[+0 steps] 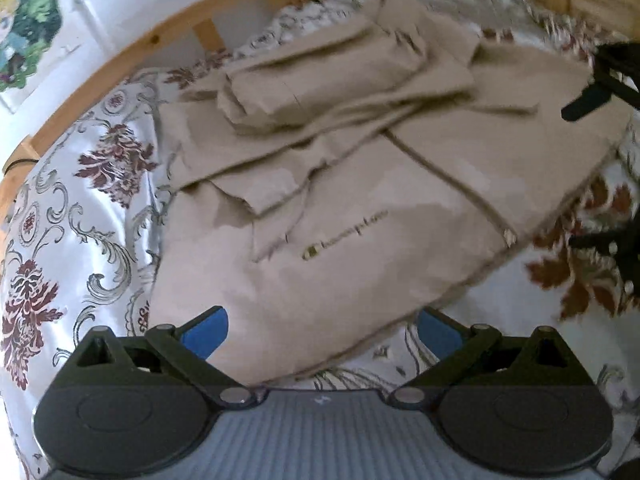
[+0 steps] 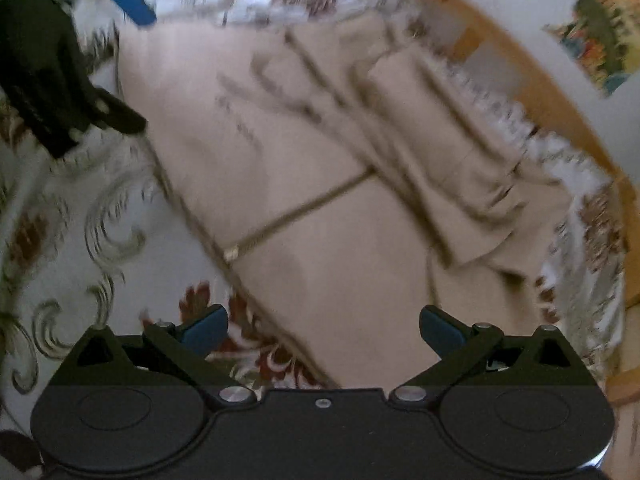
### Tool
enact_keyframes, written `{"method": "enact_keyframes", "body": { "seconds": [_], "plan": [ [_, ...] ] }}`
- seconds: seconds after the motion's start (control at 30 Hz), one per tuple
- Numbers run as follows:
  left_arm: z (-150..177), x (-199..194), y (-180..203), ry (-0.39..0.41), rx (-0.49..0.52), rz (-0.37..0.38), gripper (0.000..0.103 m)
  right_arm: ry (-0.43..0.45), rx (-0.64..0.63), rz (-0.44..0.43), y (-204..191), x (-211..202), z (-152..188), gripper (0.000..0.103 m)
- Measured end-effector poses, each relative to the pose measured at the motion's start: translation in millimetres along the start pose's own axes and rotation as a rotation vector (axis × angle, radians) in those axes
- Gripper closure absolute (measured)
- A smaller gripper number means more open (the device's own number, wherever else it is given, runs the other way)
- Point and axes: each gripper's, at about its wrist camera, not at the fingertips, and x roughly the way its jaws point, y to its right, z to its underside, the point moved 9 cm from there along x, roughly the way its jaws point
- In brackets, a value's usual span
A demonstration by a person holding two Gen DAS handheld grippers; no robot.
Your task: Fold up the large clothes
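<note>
The beige hoodie point(image 1: 328, 200) lies on the flowered bedspread point(image 1: 80, 208), near the wooden bed rail point(image 1: 132, 52). Its sleeves are already folded over the body, and the zipper point(image 2: 296, 216) runs across the middle. My left gripper point(image 1: 322, 334) has its jaws wide apart and empty above the near edge of the cloth. My right gripper point(image 2: 323, 330) is also released, with nothing between its pads. I judge I am between two folds. Next I think both jaws must go down to one edge, pinch it, and carry it across evenly.
</note>
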Motion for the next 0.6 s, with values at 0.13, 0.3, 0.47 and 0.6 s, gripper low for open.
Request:
{"method": "enact_keyframes", "body": {
  "seconds": [0.13,0.3,0.47,0.6],
  "plan": [
    [9.8,20.0,8.0,-0.099,0.036,-0.007,0.001,-0.076,-0.031,0.038,-3.8,24.0,9.9,0.002],
    [19.9,32.5,13.7,-0.159,0.091,-0.021,0.001,-0.096,-0.126,0.101,-11.6,38.4,18.0,0.004],
    [14.9,24.6,16.1,-0.107,0.113,-0.037,0.001,0.011,-0.056,0.087,-3.1,19.1,8.8,0.043],
    [8.0,23.2,20.8,-0.057,0.175,-0.107,0.001,0.125,0.024,0.065,9.1,6.4,-9.1,0.078]
  ]
}}
